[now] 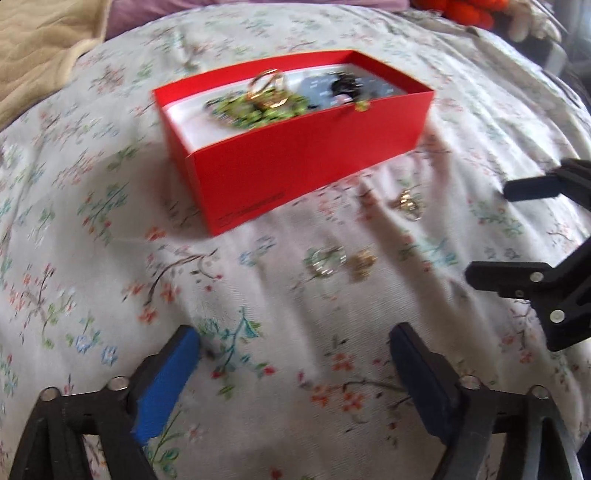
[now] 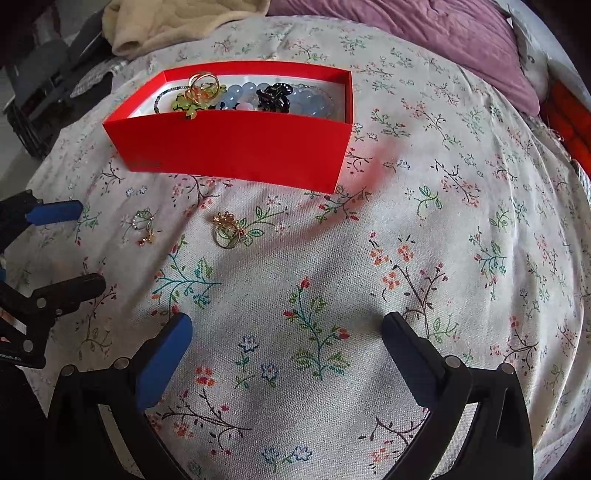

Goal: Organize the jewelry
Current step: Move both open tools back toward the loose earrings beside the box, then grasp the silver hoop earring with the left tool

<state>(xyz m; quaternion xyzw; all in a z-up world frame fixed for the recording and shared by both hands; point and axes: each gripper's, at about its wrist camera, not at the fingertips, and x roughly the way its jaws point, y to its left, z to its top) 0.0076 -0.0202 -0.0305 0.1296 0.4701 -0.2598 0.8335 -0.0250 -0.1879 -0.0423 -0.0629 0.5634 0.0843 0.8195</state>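
Observation:
A red box (image 1: 295, 158) (image 2: 236, 147) sits on the floral sheet, holding green beads (image 2: 186, 103), gold rings (image 2: 201, 83), blue beads (image 2: 236, 94) and a black clip (image 2: 275, 96). On the sheet in front of it lie a gold ring (image 2: 225, 230) (image 1: 408, 203), a small silver hoop (image 2: 140, 219) (image 1: 327, 260) and a small gold piece (image 2: 147, 238) (image 1: 362, 262). My left gripper (image 1: 295, 350) is open and empty, short of the silver hoop; it also shows in the right wrist view (image 2: 70, 251). My right gripper (image 2: 286, 336) is open and empty, nearer than the gold ring.
A cream blanket (image 2: 177, 22) and a purple quilt (image 2: 424, 37) lie behind the box. An orange knitted item (image 2: 569, 107) is at the right edge. Dark objects (image 2: 40, 88) stand off the bed's left side.

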